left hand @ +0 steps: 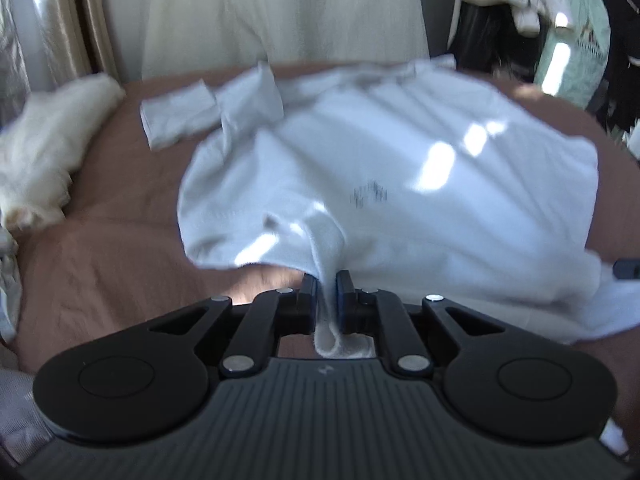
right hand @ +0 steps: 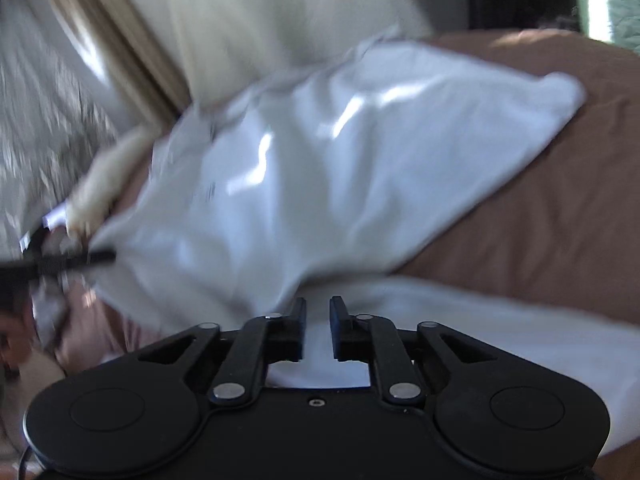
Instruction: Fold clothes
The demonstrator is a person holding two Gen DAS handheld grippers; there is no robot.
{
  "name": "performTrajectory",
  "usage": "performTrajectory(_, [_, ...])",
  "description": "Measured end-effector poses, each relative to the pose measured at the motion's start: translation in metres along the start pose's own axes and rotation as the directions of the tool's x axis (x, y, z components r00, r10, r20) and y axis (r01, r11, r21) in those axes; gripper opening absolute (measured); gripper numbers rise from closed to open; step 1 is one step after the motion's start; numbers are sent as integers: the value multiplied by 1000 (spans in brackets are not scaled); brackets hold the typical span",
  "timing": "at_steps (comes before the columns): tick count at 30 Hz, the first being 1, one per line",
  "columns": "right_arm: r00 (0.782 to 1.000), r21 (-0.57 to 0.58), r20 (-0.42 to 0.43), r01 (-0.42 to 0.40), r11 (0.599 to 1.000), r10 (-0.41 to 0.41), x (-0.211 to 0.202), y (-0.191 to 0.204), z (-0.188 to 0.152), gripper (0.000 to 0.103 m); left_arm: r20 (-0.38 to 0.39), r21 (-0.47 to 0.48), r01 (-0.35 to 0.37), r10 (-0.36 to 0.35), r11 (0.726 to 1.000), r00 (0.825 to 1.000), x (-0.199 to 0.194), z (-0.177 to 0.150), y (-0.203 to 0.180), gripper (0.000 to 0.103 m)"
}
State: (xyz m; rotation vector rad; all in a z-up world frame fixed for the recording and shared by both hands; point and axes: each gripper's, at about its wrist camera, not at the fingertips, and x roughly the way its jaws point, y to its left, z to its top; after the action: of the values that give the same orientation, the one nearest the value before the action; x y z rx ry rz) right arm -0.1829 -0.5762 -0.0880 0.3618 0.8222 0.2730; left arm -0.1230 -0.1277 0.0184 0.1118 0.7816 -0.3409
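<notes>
My left hand-held gripper (left hand: 325, 280) pinches the edge of the white shirt (left hand: 400, 160). My right hand-held gripper (right hand: 318, 306) is open, with the shirt spread just ahead on the bed (right hand: 540, 220).

Right claw (right hand: 318, 312) parted over white garment (right hand: 320, 184) — brown bedcover (right hand: 540, 232) beneath

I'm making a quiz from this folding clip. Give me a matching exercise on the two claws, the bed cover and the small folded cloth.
Things:
1. left claw
2. right claw
3. bed cover
4. small folded cloth

States:
A. brown
B. lies left of the white shirt
C. jaws apart, nothing pinched
D. clamped on white fabric

Pairs: 1-D, 2-C, 3-A, 4-B
</notes>
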Motion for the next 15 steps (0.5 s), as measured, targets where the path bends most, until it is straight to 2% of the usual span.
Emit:
performTrajectory(1, [999,0,32,7,1000,-7,-5,-7,7,29,31,3,-6,6,1000,1000,-6,3,-3,9])
performTrajectory(3, [994,-7,102,48,999,-47,-15,-25,21,36,86,6,-14,14,1000,996,-15,10,-10,9])
performTrajectory(5, [985,-7,144,99,995,-97,-13,-43,33,36,133,6,-16,15,1000,991,-21,18,-19,9])
performTrajectory(7, [979,27,161,126,992,-128,-8,-65,46,37,153,7,19,-20,1000,988,-21,29,-31,9])
performTrajectory(9, [976,84,166,129,988,-142,0,-88,58,41,135,20,61,-63,998,989,-13,38,-45,10])
performTrajectory(10, [975,113,168,130,985,-148,4,-100,64,49,115,13,92,-93,996,989,-6,41,-52,12])
performTrajectory(14, [970,246,147,154,957,-194,27,-142,87,56,29,-25,221,-221,975,975,26,40,-78,19])
performTrajectory(15, [970,275,138,159,948,-202,32,-153,92,58,8,-32,234,-233,972,972,35,38,-84,19])
